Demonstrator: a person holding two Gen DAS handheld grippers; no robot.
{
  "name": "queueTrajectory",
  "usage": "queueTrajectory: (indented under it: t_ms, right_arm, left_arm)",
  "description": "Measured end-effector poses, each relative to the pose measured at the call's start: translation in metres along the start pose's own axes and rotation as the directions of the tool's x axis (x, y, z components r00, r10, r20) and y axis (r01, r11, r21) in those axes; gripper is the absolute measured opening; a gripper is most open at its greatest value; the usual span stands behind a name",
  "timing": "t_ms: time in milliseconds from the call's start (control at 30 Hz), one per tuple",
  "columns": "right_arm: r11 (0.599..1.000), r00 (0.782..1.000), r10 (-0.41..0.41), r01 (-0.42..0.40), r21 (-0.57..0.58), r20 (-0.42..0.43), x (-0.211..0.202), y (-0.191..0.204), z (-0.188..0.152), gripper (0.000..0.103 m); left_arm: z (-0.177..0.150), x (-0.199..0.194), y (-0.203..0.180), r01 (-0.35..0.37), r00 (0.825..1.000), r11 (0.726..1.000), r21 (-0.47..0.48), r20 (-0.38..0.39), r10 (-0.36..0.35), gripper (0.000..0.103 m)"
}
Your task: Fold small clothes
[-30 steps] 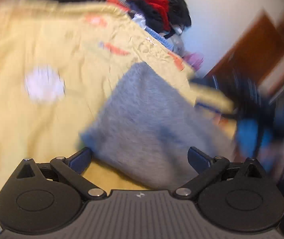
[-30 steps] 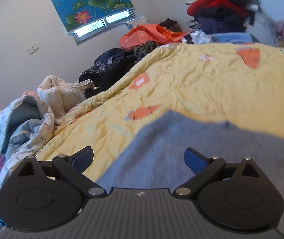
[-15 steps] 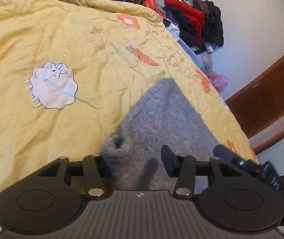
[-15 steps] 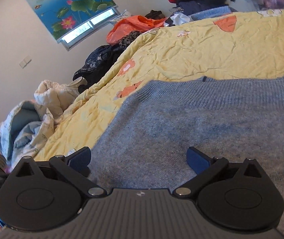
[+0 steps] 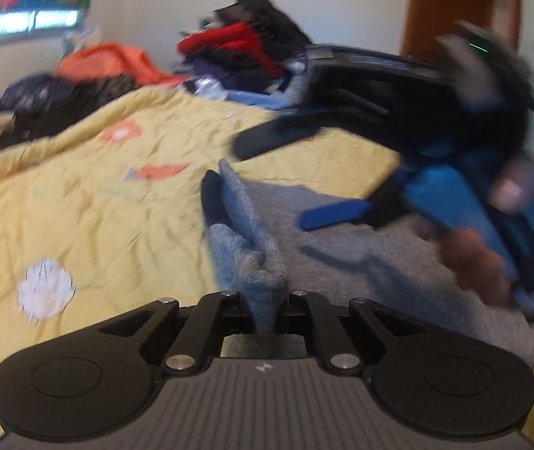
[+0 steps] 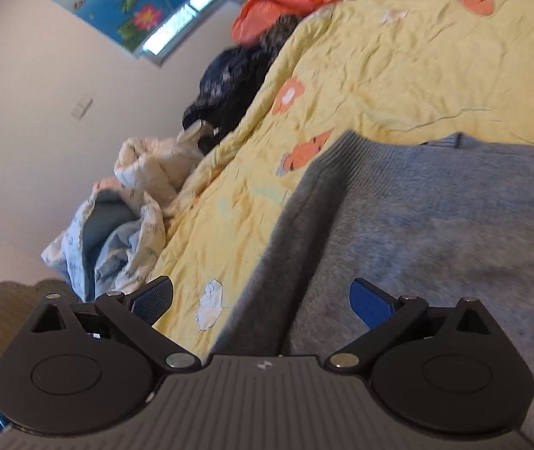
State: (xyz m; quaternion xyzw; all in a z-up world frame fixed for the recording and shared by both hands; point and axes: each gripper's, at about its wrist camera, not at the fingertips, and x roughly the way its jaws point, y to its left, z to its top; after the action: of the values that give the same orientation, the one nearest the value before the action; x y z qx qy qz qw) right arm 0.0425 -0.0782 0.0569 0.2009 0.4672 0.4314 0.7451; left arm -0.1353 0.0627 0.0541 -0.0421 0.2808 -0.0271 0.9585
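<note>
Where clothes pile (image 5: pixel 240 48), yellow quilt (image 5: pixel 90 195).

A home bedroom: a yellow quilt (image 6: pixel 398 75) covers the bed, clothes piles (image 5: pixel 244 52) behind, lotus picture (image 6: pixel 132 3) on the wall.

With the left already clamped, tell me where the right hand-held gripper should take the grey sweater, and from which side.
Take the grey sweater at its raised left side fold, near the ribbed hem. That edge stands up off the yellow quilt, between the open fingers of the right hand-held gripper. Come in straight ahead, probably low.
</note>
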Motion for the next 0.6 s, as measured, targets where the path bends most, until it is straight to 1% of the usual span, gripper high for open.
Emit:
queueTrajectory:
  t_ms: [67, 133, 167, 300, 367, 433, 500, 533, 567, 600]
  right_arm:
    - [1.000, 0.999, -0.016, 0.016, -0.020, -0.039, 0.014, 0.003, 0.011, 0.101]
    - [1.000, 0.996, -0.019, 0.017, -0.020, -0.087, 0.028, 0.004, 0.021, 0.100]
    - [0.999, 0.994, -0.034, 0.032, -0.023, -0.108, 0.035, 0.004, 0.026, 0.098]
    - [0.989, 0.979, -0.121, 0.104, -0.106, -0.167, 0.059, 0.014, 0.040, 0.097]
    - [0.978, 0.962, -0.175, 0.146, -0.149, -0.208, 0.072, 0.018, 0.045, 0.095]
    - [0.957, 0.935, -0.252, 0.202, -0.207, -0.251, 0.086, 0.021, 0.048, 0.090]
    - [0.929, 0.910, -0.322, 0.250, -0.274, -0.261, 0.094, 0.024, 0.048, 0.076]
    - [0.913, 0.900, -0.353, 0.270, -0.307, -0.258, 0.097, 0.025, 0.048, 0.073]
    - [0.901, 0.891, -0.377, 0.289, -0.324, -0.253, 0.098, 0.025, 0.048, 0.064]
    - [0.892, 0.887, -0.393, 0.303, -0.334, -0.244, 0.097, 0.024, 0.048, 0.049]
  left_arm:
    - [-0.001, -0.001, -0.008, 0.001, 1.000, 0.999, 0.047, 0.008, -0.001, 0.006]
    - [-0.003, -0.001, -0.012, 0.006, 1.000, 0.998, 0.061, 0.003, -0.006, 0.006]
    - [-0.004, -0.001, -0.013, 0.012, 1.000, 0.998, 0.063, -0.001, -0.012, 0.006]
    - [-0.006, 0.004, -0.014, 0.023, 1.000, 0.997, 0.070, -0.012, -0.022, 0.006]
    - [-0.006, 0.005, -0.015, 0.027, 1.000, 0.997, 0.074, -0.015, -0.026, 0.006]
    - [-0.007, 0.005, -0.017, 0.032, 0.999, 0.997, 0.077, -0.016, -0.031, 0.006]
    - [-0.008, 0.006, -0.018, 0.037, 0.999, 0.996, 0.083, -0.015, -0.035, 0.006]
    - [-0.009, 0.006, -0.018, 0.040, 0.999, 0.996, 0.083, -0.016, -0.039, 0.006]
    - [-0.009, 0.007, -0.018, 0.040, 0.999, 0.996, 0.083, -0.016, -0.039, 0.006]
    - [-0.010, 0.007, -0.017, 0.038, 0.999, 0.996, 0.084, -0.017, -0.036, 0.006]
